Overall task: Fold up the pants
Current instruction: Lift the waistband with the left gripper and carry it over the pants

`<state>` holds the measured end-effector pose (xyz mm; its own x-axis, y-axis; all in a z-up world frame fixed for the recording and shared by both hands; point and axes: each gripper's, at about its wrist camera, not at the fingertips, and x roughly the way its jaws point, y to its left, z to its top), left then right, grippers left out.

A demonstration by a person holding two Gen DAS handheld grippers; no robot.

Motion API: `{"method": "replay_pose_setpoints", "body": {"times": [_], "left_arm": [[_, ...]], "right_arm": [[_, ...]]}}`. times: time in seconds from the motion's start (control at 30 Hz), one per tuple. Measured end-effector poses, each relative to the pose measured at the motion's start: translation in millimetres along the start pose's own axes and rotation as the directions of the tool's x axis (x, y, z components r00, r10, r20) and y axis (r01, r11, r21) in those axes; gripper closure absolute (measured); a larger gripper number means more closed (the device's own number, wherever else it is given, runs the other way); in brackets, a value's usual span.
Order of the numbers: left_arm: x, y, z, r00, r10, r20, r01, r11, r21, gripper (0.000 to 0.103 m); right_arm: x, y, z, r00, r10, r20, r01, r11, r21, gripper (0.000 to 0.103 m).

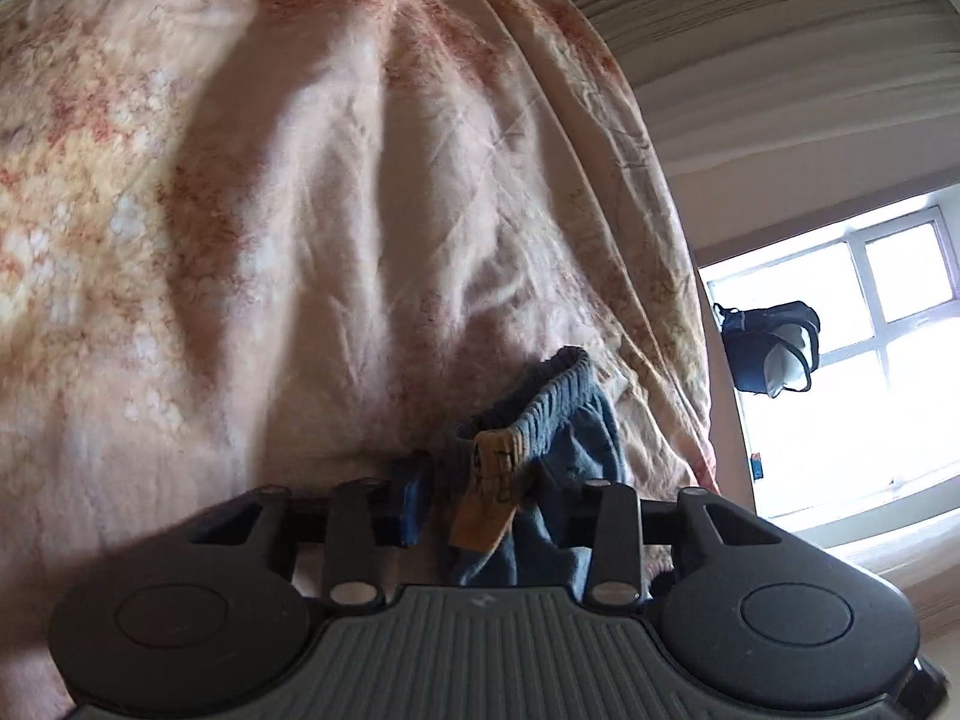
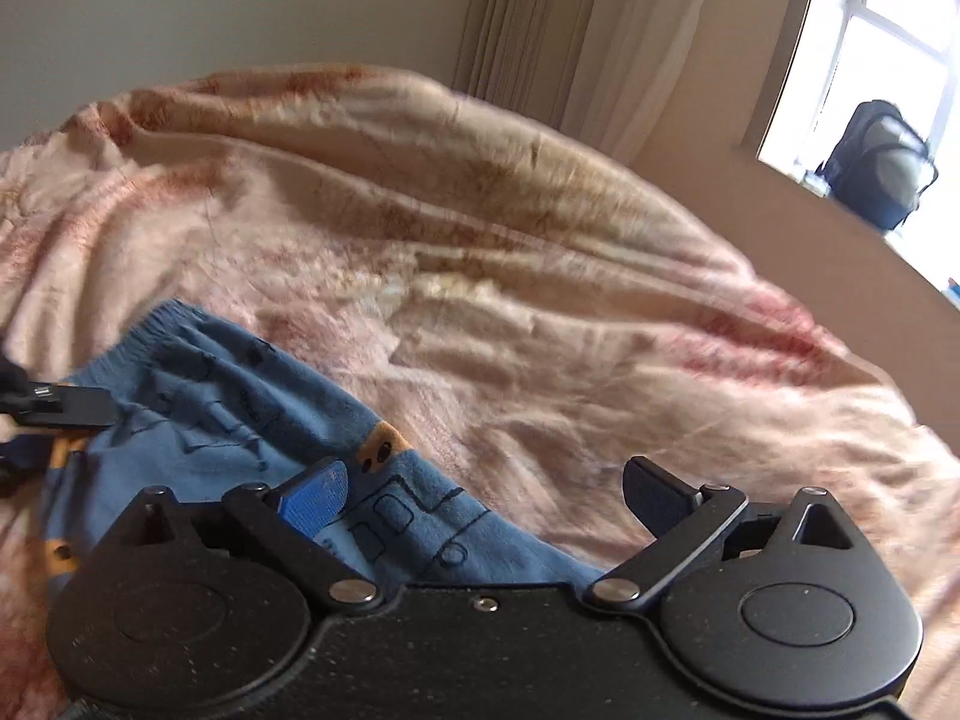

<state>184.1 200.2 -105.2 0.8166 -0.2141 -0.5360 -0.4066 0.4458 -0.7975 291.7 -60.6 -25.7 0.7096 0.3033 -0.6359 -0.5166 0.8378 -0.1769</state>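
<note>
From my left wrist camera, the pants (image 1: 558, 420) bunch up right at the left gripper (image 1: 474, 498): a blue heap with a ribbed waistband curling upward and a yellow patch draped over the middle of the rig. That cloth covers most of the fingers, so only one blue pad (image 1: 414, 501) shows at the left, and I cannot see the opposite pad at all. The fabric lies between the jaws, which sit partly apart, but whether the pads actually press it I cannot tell. The blanket (image 1: 270, 210), pinkish with rust blotches, fills the rest of the view, blurred and stretched by the lens.

From my right wrist camera, the right gripper (image 2: 486, 498) stands spread wide, its blue left finger (image 2: 315, 501) over the pants (image 2: 240, 408) and the dark right finger over bare blanket (image 2: 540, 300); nothing is pinched. The pants lie on the blanket at lower left, their lower part cut off by the gripper body. The left gripper (image 2: 66, 408) pokes in at the left edge by the waistband, mostly out of frame. A dark bag (image 2: 882, 162) sits by the overexposed window (image 2: 900, 30).
</note>
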Motion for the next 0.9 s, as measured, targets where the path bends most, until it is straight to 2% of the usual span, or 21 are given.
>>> {"method": "replay_pose_setpoints", "body": {"times": [0.1, 0.2, 0.3, 0.37, 0.43, 0.5, 0.57, 0.6, 0.63, 0.73, 0.83, 0.9], "left_arm": [[2, -3, -2, 1.000, -0.008, -0.001, 0.008, 1.000, 0.029, 0.068], [4, -1, -2, 1.000, 0.012, 0.004, -0.013, 1.000, 0.021, 0.078], [6, -3, -1, 1.000, 0.015, 0.006, -0.015, 0.999, 0.037, 0.084], [5, -12, -4, 0.999, 0.023, 0.024, -0.025, 0.995, 0.096, 0.087], [1, -25, -6, 0.998, 0.034, 0.050, -0.042, 0.984, 0.173, 0.087], [-6, -41, -11, 0.996, 0.021, 0.085, -0.041, 0.967, 0.253, 0.087], [-16, -61, -19, 0.993, -0.016, 0.116, -0.026, 0.936, 0.352, 0.087], [-22, -75, -26, 0.991, -0.020, 0.134, -0.039, 0.904, 0.426, 0.087], [-28, -89, -35, 0.988, -0.031, 0.153, -0.052, 0.859, 0.509, 0.087], [-41, -129, -73, 0.978, -0.086, 0.189, -0.078, 0.692, 0.718, 0.087], [-48, -161, -114, 0.976, -0.109, 0.186, -0.096, 0.553, 0.828, 0.087], [-48, -180, -139, 0.978, -0.113, 0.177, -0.102, 0.483, 0.869, 0.087]], "right_arm": [[-46, -1, -19, 0.999, -0.037, 0.040, 0.038, 0.999, -0.026, 0.001], [-76, -7, -50, 0.997, -0.068, 0.024, 0.068, 0.998, -0.017, 0.001], [-81, -13, -82, 0.982, -0.189, -0.025, 0.189, 0.981, 0.032, 0.001], [-79, -17, -99, 0.971, -0.237, -0.033, 0.239, 0.968, 0.070, 0.001], [-76, -20, -109, 0.971, -0.237, -0.040, 0.240, 0.966, 0.092, 0.001], [-76, -22, -111, 0.974, -0.227, -0.031, 0.228, 0.969, 0.097, 0.001], [-81, -26, -110, 0.974, -0.224, -0.025, 0.225, 0.971, 0.087, 0.001], [-87, -30, -108, 0.974, -0.226, -0.016, 0.227, 0.970, 0.082, 0.001], [-94, -36, -107, 0.973, -0.232, 0.001, 0.231, 0.969, 0.084, 0.001], [-122, -62, -112, 0.970, -0.241, 0.040, 0.233, 0.962, 0.141, 0.001], [-145, -90, -126, 0.965, -0.256, 0.055, 0.239, 0.947, 0.217, 0.001], [-157, -104, -133, 0.963, -0.263, 0.057, 0.241, 0.936, 0.257, 0.001]]}}
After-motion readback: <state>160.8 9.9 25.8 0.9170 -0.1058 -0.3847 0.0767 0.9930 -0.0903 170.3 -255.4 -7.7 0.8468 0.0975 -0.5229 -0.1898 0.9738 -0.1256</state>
